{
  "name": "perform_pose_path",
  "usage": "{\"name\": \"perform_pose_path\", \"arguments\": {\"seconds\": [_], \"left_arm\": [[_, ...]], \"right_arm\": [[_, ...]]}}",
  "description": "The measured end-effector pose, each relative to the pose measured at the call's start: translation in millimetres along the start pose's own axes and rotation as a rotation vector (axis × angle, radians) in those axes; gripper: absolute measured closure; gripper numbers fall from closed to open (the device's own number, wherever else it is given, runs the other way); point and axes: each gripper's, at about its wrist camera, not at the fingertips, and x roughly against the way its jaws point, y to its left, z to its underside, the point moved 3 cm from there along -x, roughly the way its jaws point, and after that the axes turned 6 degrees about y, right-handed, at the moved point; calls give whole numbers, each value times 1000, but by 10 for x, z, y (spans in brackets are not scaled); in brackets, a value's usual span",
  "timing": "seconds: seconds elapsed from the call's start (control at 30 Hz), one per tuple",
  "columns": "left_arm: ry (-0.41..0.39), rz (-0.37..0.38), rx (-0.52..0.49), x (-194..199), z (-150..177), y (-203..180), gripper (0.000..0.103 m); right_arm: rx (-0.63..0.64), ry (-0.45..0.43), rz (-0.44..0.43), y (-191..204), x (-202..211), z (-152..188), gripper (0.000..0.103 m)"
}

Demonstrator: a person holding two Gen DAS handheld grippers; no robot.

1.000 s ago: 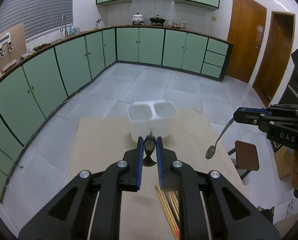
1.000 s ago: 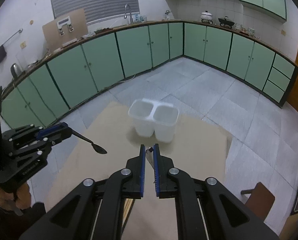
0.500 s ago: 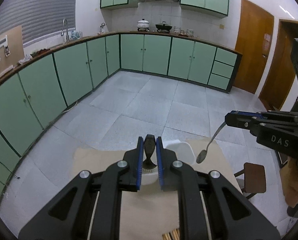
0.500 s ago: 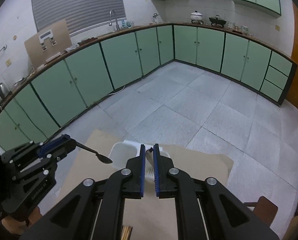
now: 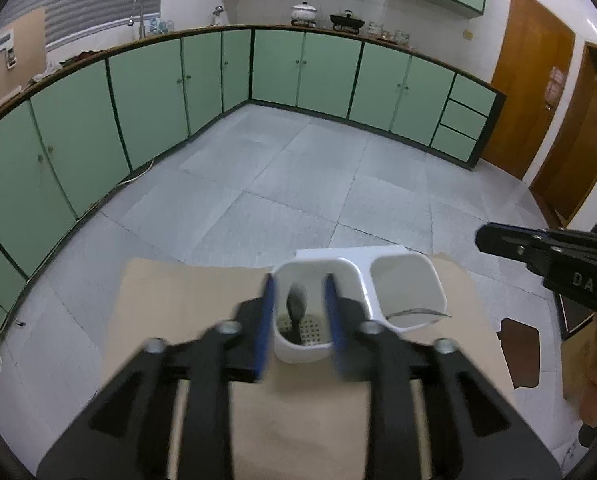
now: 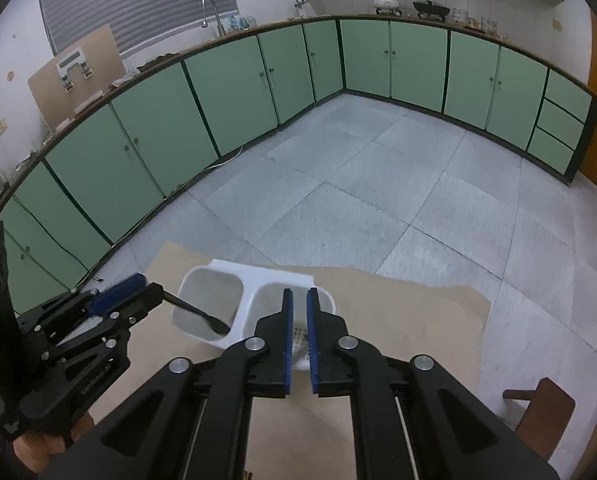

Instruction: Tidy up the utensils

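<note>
A white two-compartment utensil holder [image 5: 360, 286] [image 6: 250, 276] stands at the far edge of the tan table [image 5: 186, 292]. My left gripper [image 5: 298, 318] is open above the left compartment; a dark spoon [image 5: 296, 306] stands in that compartment, seen between the fingers. In the right wrist view the dark spoon [image 6: 202, 316] still pokes out from the left gripper [image 6: 138, 294] into the holder. My right gripper [image 6: 299, 340] is slightly open and empty above the right compartment. A silver spoon [image 5: 416, 313] blurs inside the right compartment.
The table's far edge [image 6: 418, 284] drops to the grey tiled floor. A brown stool [image 6: 538, 416] [image 5: 520, 364] stands at the table's right. Green cabinets [image 6: 218, 92] line the far walls.
Both grippers moved forward over the holder. The left jaws opened and the dark spoon dropped into the left compartment. The right jaws parted and the silver spoon left them for the right compartment.
</note>
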Motion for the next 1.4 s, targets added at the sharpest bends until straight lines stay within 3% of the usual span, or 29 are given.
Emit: {"name": "perform_pose_path", "arguments": {"seconds": [0.13, 0.3, 0.37, 0.43, 0.6, 0.7, 0.87, 0.97, 1.03, 1.17, 1.27, 1.4], "left_arm": [[-30, 3, -9, 245, 92, 48, 65], [-106, -13, -24, 763, 417, 138, 46], [-137, -6, -16, 1017, 671, 196, 39], [-175, -13, -2, 1262, 970, 257, 32], [-222, -57, 6, 1670, 1793, 272, 16], [-240, -94, -6, 1827, 2416, 241, 14], [-205, -18, -5, 1830, 3199, 95, 14], [-173, -24, -15, 1727, 3553, 41, 14], [-161, -28, 32, 1713, 3716, 107, 14], [-157, -37, 85, 1788, 3859, 237, 14], [-158, -38, 32, 1794, 3883, 144, 14], [-107, 5, -42, 1670, 4023, -81, 14]], "right_arm": [[-14, -34, -8, -66, 218, 164, 94], [-6, -92, -15, -93, 569, 698, 92], [4, -122, -4, -72, 698, 1020, 90], [26, -161, 9, 8, 830, 1424, 77], [38, -216, 36, 207, 1022, 2502, 64], [16, -194, 0, 348, 972, 3133, 60], [29, -95, -17, 616, 649, 4054, 60], [56, -49, -24, 728, 482, 4327, 60], [116, -50, -18, 847, 429, 4450, 58], [178, -68, -9, 989, 374, 4434, 57], [237, -88, 34, 1045, 338, 4400, 57], [184, -84, 36, 830, 409, 4452, 57]]}}
